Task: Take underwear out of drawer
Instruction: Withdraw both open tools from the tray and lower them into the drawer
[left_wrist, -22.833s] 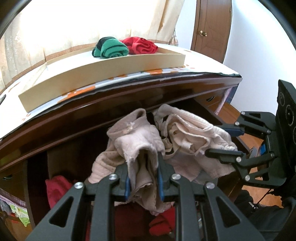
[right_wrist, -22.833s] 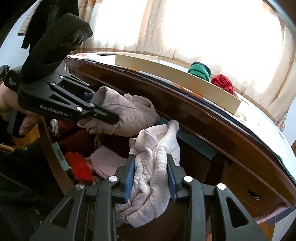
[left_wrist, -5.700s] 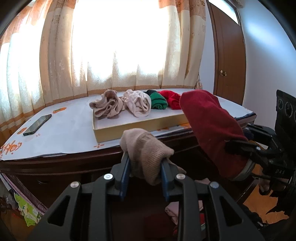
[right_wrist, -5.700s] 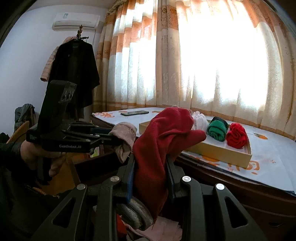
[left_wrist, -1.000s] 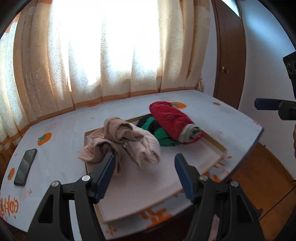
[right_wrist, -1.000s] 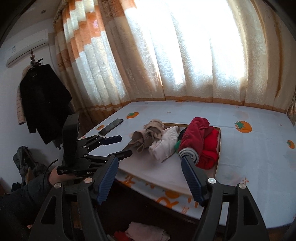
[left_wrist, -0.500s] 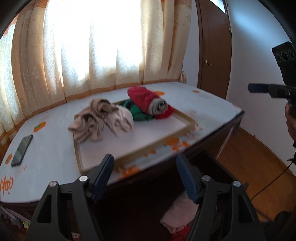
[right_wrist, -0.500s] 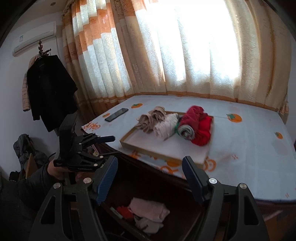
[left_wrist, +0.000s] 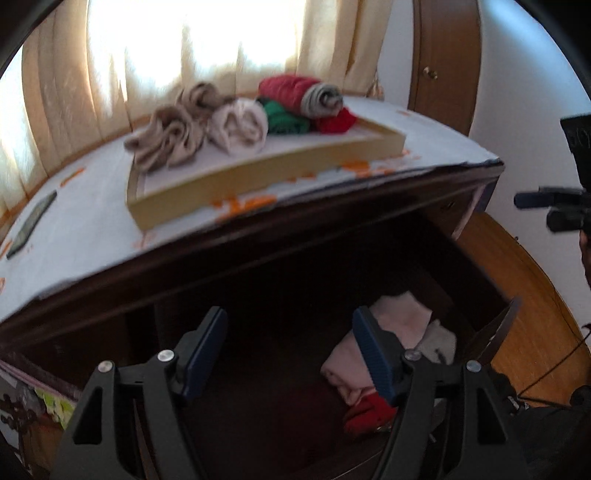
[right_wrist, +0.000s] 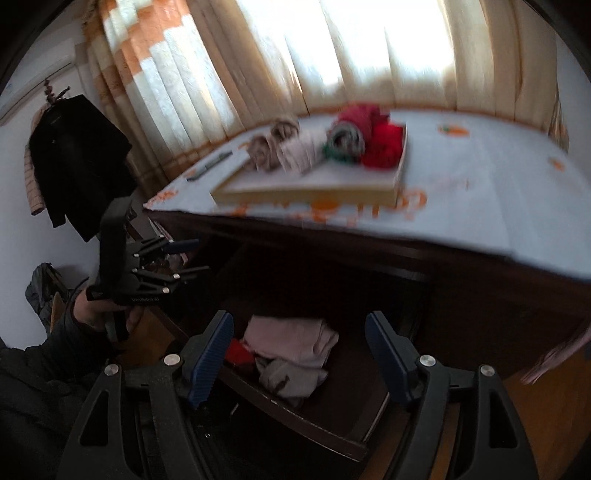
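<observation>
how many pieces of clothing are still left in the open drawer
3 can be made out in the drawer: a pink garment at the back, a grey-white one in front of it, and a red one to their left. The dark interior may hide more.

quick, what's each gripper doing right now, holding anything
Left gripper: open, holding nothing, above the open drawer.
Right gripper: open, holding nothing, pink underwear showing in the drawer between its jaws.

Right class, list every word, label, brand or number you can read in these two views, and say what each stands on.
None can be read.
Left gripper: pale lettering on its body, too blurred.
Tablecloth: orange marks, too blurred to tell letters from pictures.
</observation>
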